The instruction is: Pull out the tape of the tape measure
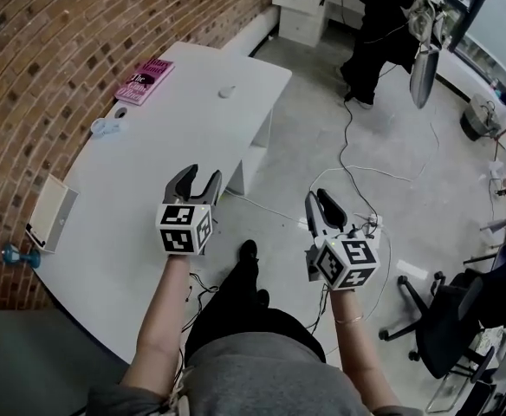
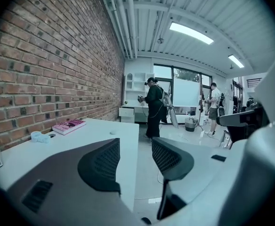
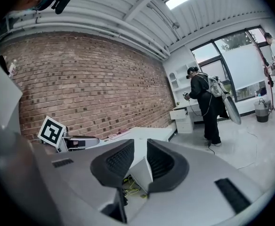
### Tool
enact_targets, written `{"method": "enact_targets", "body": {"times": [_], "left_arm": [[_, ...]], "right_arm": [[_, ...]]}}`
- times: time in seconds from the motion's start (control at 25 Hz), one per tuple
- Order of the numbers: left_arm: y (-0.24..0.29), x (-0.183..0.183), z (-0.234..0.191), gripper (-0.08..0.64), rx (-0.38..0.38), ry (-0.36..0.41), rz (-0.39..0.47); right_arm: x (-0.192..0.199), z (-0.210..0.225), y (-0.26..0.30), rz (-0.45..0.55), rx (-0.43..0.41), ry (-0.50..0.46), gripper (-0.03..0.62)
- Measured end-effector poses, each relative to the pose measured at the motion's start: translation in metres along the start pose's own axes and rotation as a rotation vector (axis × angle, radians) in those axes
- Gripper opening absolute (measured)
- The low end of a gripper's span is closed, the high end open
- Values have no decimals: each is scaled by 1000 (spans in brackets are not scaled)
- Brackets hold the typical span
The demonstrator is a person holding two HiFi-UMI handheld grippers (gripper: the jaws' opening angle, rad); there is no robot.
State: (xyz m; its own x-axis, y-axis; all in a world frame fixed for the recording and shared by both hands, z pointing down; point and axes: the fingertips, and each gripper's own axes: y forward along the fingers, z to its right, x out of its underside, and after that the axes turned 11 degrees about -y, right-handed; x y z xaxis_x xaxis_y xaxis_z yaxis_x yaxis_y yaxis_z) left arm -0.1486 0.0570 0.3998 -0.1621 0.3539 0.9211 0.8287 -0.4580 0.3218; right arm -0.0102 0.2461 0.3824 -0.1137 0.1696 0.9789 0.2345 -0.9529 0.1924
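No tape measure is plain to see. On the white table point(image 1: 149, 163), a small pale round object point(image 1: 226, 91) lies far off near the back, and a light blue thing point(image 1: 106, 126) sits by the brick wall; what either is I cannot tell. My left gripper point(image 1: 197, 180) hovers over the table's near right edge, jaws apart and empty. The left gripper view looks between its fingertips point(image 2: 135, 147) down the table. My right gripper point(image 1: 320, 199) hangs over the floor to the right of the table, its jaws point(image 3: 140, 147) narrowly apart, with nothing between them.
A pink book point(image 1: 145, 80) lies at the table's far left. A white box point(image 1: 49, 212) and a blue object point(image 1: 19, 255) sit near the left edge. Cables point(image 1: 357, 172) trail on the floor. A person point(image 1: 383, 24) stands by a white cabinet point(image 1: 305, 7). An office chair point(image 1: 444, 319) is right.
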Motion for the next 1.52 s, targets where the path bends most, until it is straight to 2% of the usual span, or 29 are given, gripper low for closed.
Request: {"method": "enact_targets", "body": {"times": [0.48,0.84,1.24,1.52], "left_arm": [[110,-25,-53,222,-9,-30,-37],[173,-36,-82,227,6,-47,-74],[217,-29,-100,229,-13,-44,-125],[253,-30,-104,229,-34,-35,-153]], "right_arm": [[-14,33,115,-43,-17,-9,78],[-22,35,184,-81,-36,-31,78],[-12,37,234,-131,-98,-28,78],[-14,46,281,-150,-186,-38,78]]}}
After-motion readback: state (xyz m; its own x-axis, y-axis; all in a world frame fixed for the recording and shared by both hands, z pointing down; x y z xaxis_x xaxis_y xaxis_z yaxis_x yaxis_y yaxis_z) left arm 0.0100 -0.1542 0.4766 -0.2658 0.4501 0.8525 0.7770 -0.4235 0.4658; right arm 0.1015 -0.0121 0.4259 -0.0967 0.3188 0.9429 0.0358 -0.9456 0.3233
